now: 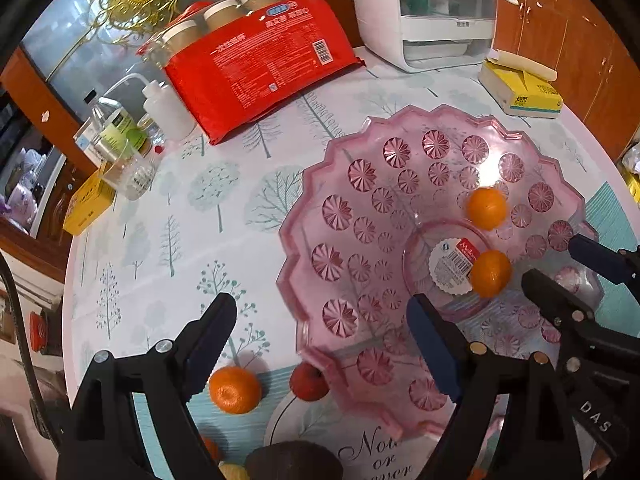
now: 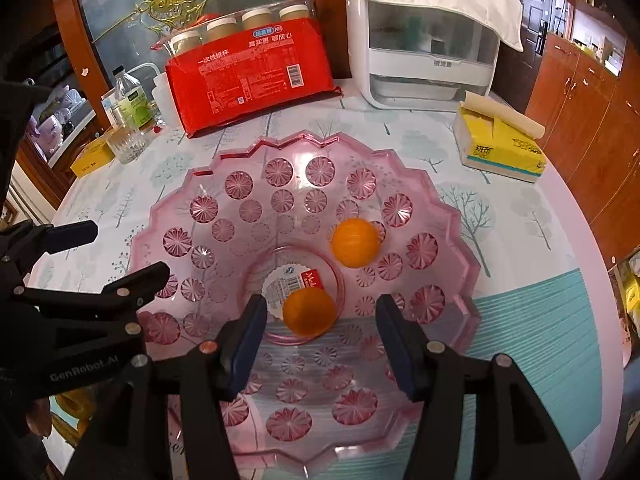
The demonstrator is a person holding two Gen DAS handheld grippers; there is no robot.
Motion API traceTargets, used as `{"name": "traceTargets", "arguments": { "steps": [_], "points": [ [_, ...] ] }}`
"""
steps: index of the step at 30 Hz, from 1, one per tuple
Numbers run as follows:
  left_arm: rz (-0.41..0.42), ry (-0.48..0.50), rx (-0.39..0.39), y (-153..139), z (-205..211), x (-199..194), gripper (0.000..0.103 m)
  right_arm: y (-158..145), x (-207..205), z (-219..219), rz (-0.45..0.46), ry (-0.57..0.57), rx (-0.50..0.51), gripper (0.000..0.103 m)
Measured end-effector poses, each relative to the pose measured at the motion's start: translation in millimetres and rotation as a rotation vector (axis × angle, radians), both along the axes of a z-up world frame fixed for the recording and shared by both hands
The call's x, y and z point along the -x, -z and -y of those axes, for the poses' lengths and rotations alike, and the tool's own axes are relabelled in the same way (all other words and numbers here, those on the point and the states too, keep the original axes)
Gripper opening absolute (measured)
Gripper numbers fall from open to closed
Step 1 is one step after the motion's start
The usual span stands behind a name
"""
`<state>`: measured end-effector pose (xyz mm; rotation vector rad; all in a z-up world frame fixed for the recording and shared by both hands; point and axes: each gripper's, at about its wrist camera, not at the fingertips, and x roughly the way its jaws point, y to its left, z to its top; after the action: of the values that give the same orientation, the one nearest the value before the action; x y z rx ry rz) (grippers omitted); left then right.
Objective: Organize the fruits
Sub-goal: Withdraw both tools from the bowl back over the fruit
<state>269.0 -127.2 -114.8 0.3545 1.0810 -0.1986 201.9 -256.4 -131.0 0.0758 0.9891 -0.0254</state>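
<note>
A pink scalloped plastic bowl (image 1: 340, 208) (image 2: 440, 216) stands on the tree-patterned table. Two oranges lie in it: one on the inner wall (image 1: 486, 208) (image 2: 355, 242), the other (image 1: 490, 274) (image 2: 308, 312) at the bottom beside a label. My right gripper (image 2: 320, 312) (image 1: 560, 264) hangs open over the bowl, the bottom orange just beyond its tips, untouched. My left gripper (image 1: 324, 332) (image 2: 124, 252) is open over the bowl's near-left rim and holds nothing. Outside the bowl, near the left gripper, lie a third orange (image 1: 235, 390) and a small red fruit (image 1: 308, 382).
A red pack of paper cups (image 1: 256, 68) (image 2: 248, 76) and a white appliance (image 1: 424, 12) stand behind the bowl. A yellow tissue box (image 2: 500, 148) sits at the right. Bottles and a glass (image 1: 128, 168) crowd the left table edge. A dark rounded object (image 1: 294, 460) lies at the bottom.
</note>
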Motion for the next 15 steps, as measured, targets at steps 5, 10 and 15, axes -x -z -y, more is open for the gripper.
{"name": "traceTargets", "arguments": {
  "steps": [5,10,15],
  "points": [
    [-0.001,-0.031,0.016,-6.4,-11.4,7.5,0.086,-9.5,8.4,2.1,0.024,0.004,-0.01,0.057],
    [-0.005,-0.057,0.037,-12.8,-21.0,14.1,0.086,-18.1,17.0,-0.3,0.044,-0.004,-0.001,0.057],
    [-0.002,-0.072,0.056,-22.9,-29.2,24.6,0.086,-27.3,26.8,-4.7,0.062,-0.008,0.004,0.057]
  ]
}}
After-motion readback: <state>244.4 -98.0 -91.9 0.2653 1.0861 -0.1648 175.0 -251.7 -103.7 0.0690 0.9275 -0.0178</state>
